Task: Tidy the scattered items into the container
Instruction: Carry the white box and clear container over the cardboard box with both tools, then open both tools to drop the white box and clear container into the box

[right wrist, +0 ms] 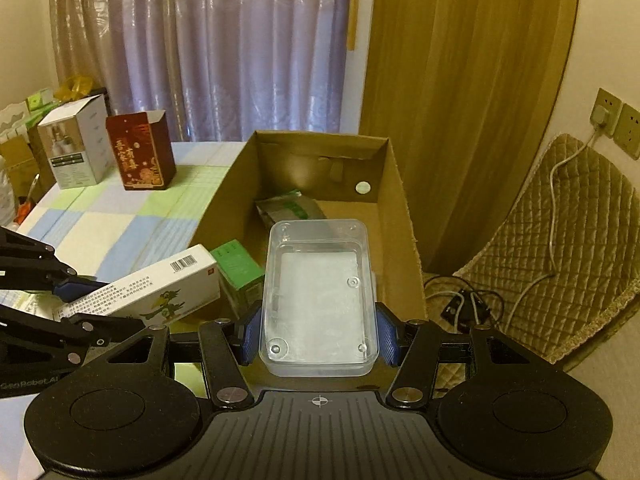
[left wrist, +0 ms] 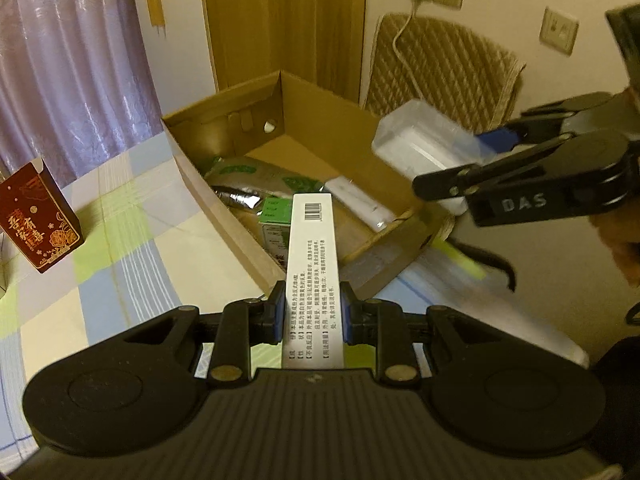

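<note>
Currently: cardboard box (right wrist: pixel 396 200) holds a foil pouch (right wrist: pixel 290 208) and green carton (right wrist: pixel 236 264). Over it, left gripper (left wrist: pixel 312 312) clamps a white medicine box (left wrist: pixel 312 264); right gripper (right wrist: pixel 318 332) clamps a clear plastic case (right wrist: pixel 320 296). Outstanding on the table (right wrist: pixel 120 232): red box (right wrist: pixel 140 150), white carton (right wrist: pixel 76 146).

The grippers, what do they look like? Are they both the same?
Yes, they match. The left gripper and right gripper are black, each with two round discs, a ribbed middle plate, silver bolts and blue fingertip pads. White letters "DAS" show on the right one's side, seen from the left wrist.
</note>
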Tool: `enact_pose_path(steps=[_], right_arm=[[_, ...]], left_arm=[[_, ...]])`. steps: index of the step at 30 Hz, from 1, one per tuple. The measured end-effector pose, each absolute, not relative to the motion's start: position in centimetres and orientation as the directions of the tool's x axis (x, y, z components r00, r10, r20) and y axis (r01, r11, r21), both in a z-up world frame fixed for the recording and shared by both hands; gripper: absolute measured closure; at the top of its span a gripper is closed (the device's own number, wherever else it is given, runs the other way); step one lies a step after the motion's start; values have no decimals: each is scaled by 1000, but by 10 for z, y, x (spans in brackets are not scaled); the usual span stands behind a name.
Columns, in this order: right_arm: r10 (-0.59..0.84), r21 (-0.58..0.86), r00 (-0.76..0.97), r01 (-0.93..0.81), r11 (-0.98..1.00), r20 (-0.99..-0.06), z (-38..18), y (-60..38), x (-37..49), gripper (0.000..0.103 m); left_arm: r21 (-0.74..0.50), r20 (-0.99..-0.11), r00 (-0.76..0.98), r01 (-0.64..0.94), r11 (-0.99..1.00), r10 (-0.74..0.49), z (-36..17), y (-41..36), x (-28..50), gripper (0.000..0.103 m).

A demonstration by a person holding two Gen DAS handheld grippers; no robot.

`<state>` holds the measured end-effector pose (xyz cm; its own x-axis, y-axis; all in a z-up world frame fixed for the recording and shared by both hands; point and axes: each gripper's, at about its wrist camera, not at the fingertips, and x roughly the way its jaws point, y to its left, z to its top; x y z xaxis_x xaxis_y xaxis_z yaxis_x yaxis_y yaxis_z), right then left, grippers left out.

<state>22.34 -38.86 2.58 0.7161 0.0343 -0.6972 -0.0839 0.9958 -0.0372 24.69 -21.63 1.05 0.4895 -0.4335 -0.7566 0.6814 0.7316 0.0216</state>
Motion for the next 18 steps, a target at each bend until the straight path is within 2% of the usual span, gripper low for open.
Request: enact_pose_path(steps=[11,18], right_arm=[[47,-18,719,-83,996,-693,15,-400,241,45],[46,-8,724,-71,997,-688,12,-406,250,45]], left_arm=[[76,-833,422,727,682,-357,11,-251,287,82],[73,-835,416,732,677,-360,5,-271,306,82]])
